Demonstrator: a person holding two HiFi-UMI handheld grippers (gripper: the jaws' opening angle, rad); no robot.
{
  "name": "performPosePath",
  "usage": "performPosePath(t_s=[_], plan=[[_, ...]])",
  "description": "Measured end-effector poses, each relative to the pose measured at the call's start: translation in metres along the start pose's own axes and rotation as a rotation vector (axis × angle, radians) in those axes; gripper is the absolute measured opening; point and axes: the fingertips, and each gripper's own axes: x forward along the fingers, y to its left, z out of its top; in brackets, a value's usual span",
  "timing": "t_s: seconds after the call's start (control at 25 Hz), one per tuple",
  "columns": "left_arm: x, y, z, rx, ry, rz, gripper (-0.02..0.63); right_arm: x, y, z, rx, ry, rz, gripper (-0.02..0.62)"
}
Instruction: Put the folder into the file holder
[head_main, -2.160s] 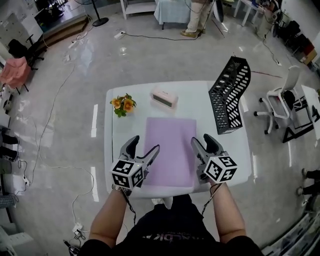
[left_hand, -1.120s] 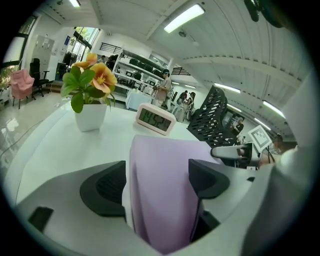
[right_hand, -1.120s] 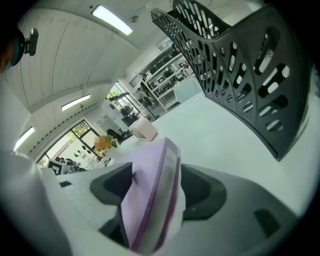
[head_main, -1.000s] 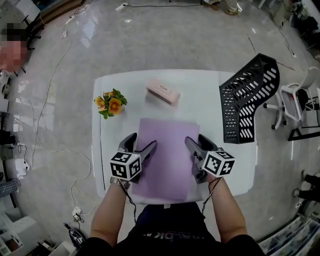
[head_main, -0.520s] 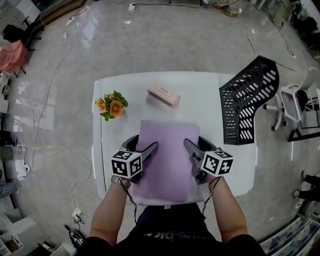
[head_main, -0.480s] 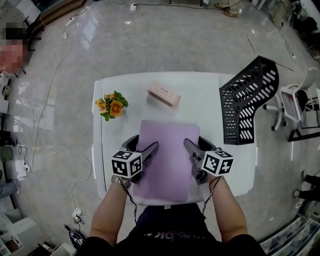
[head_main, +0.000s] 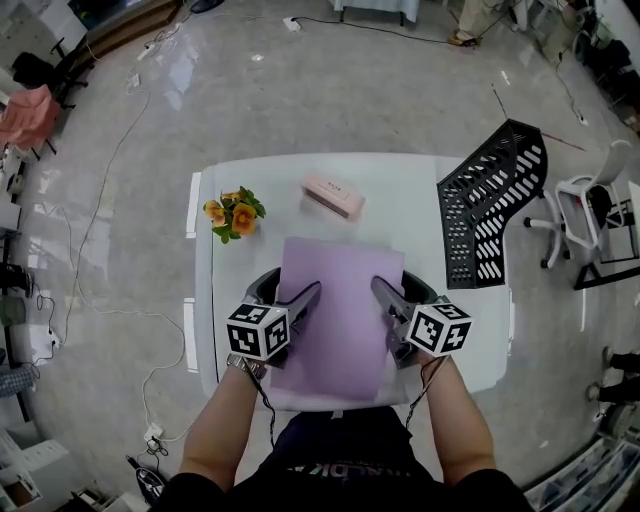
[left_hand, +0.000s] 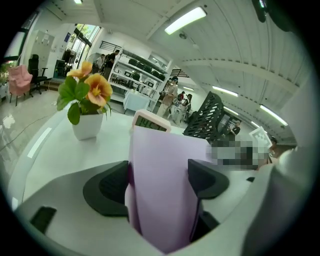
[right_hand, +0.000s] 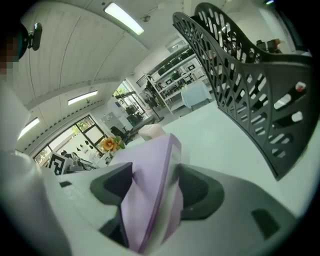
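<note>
Purple folder (head_main: 340, 300) outside file holder (head_main: 482, 222)

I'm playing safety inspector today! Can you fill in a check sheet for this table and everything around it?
Surface: white table, no spills seen.
Job's things: purple folder in the middle near the person; black file holder stands at the right edge.
Clutter: flower pot and pink clock at the back, apart from the folder.
Grippers: left gripper shut on the folder's left edge, right gripper on its right edge.
Cables: floor cable trails left of the table.
Surroundings: white chair on the right.
</note>
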Motion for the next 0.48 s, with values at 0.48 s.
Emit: performPosePath(t_s=[0.48], plan=[[-0.062,-0.028,0.068,0.124,-0.228,-0.016,0.374,-0.048,0.075,0.064,-0.265,-0.227,0.039,0.288]])
